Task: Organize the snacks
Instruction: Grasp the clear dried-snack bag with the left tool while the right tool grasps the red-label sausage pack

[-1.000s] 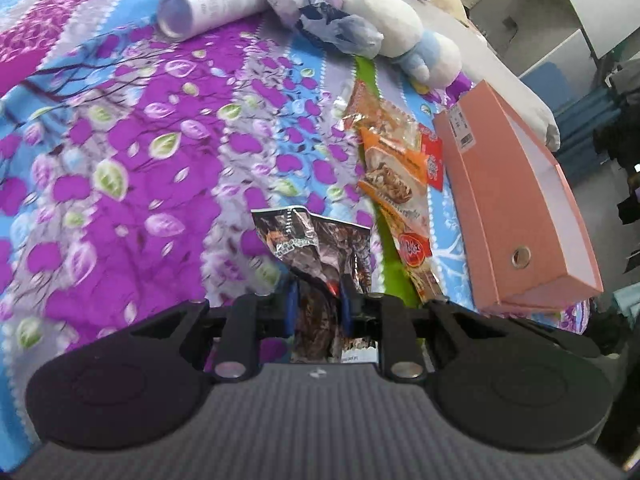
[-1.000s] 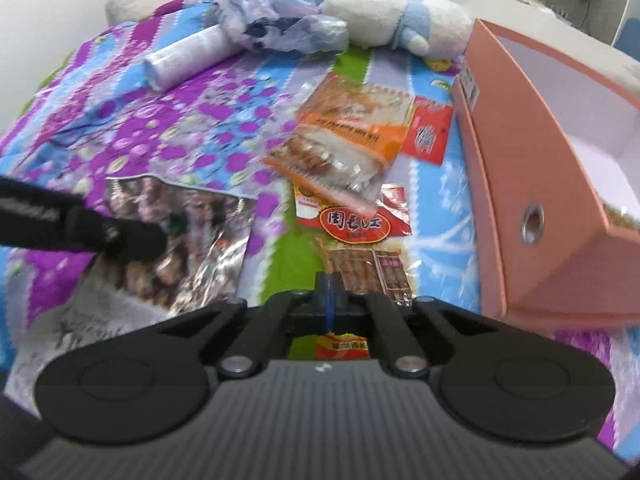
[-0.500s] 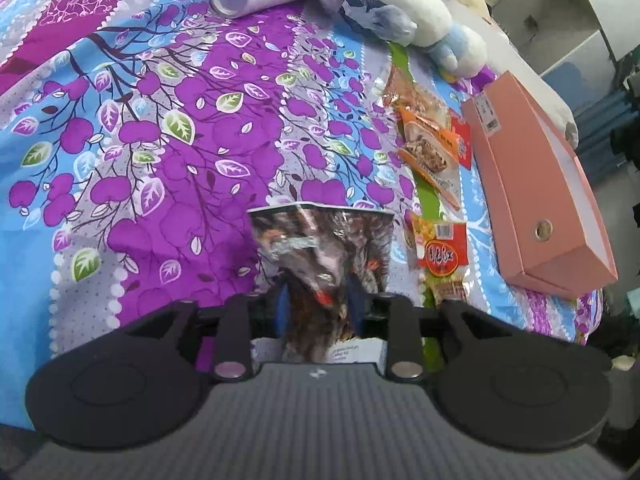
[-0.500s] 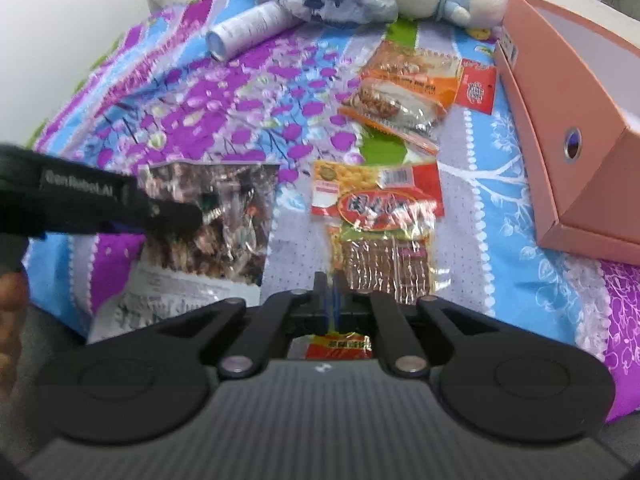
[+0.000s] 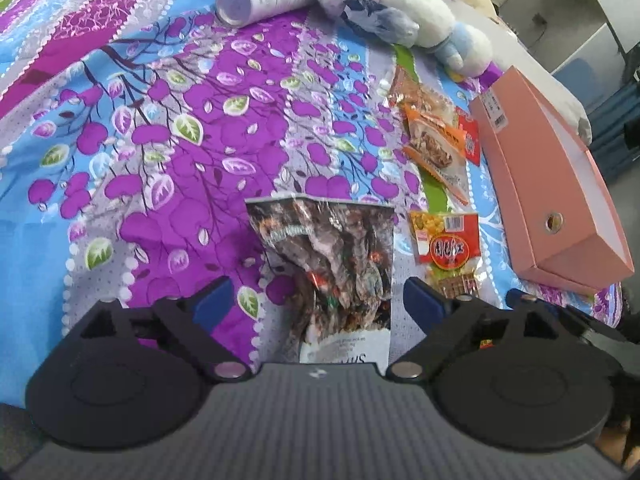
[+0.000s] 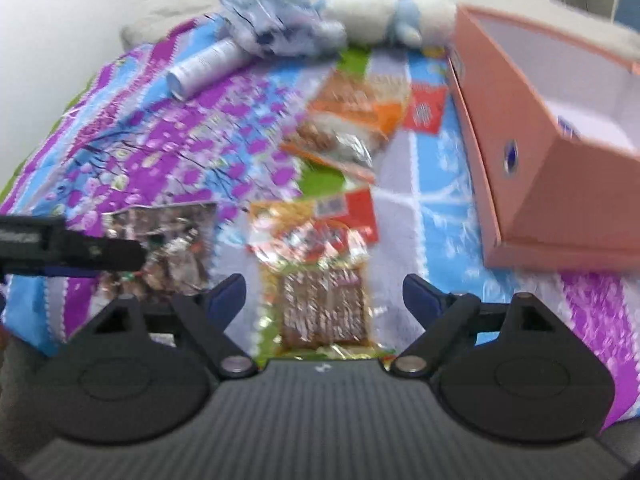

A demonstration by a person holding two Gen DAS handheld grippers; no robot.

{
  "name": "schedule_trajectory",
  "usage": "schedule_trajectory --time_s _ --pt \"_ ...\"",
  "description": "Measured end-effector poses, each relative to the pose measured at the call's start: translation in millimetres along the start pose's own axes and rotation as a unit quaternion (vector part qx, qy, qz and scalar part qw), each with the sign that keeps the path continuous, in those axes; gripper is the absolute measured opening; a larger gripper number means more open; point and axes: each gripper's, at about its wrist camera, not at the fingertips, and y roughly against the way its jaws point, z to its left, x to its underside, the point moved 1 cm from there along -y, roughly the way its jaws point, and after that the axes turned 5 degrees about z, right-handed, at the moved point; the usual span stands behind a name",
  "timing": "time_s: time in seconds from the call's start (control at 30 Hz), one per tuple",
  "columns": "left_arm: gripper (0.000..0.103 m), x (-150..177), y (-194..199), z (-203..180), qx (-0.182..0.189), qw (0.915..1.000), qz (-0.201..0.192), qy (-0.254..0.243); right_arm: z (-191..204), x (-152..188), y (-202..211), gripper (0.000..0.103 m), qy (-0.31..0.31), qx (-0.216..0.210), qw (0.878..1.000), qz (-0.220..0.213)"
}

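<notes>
while the flowered bedspread (image 5: 168,152) is carrying everything, the pink box (image 5: 552,196) is lying open along its right edge. beside it, near the front edge, the dark snack bag (image 5: 332,256) is lying between the left gripper (image 5: 316,306) fingers, which have just been opening, pads clear. the red snack pack (image 6: 316,264) is lying likewise inside the right gripper (image 6: 324,300), also just opened.

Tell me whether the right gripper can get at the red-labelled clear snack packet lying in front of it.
Probably yes: the right gripper has just opened its jaws wide, and the red-labelled clear snack packet lies flat between them on the purple floral bedspread, with nothing on top.
</notes>
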Motion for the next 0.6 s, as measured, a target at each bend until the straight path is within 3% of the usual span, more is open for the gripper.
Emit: schedule_trajectory --time_s 0.1,0.3,0.6 --pt "0.094 4.5 -3.4 -5.4 0.001 0.9999 0.004 -0.012 -2.8 3.4 -14.4 0.087 0.013 -0.006 0.999 0.029" --pt "0.093 9.7 -7.7 -9.3 -0.012 0.9997 -0.005 -0.022 12.5 9.4 -18.8 0.088 0.054 0.005 0.998 0.026" --pt "0.091 11.7 -9.2 -13.0 -0.011 0.9993 -0.014 -0.033 21.9 10.2 -6.6 0.063 0.063 0.040 0.997 0.004"
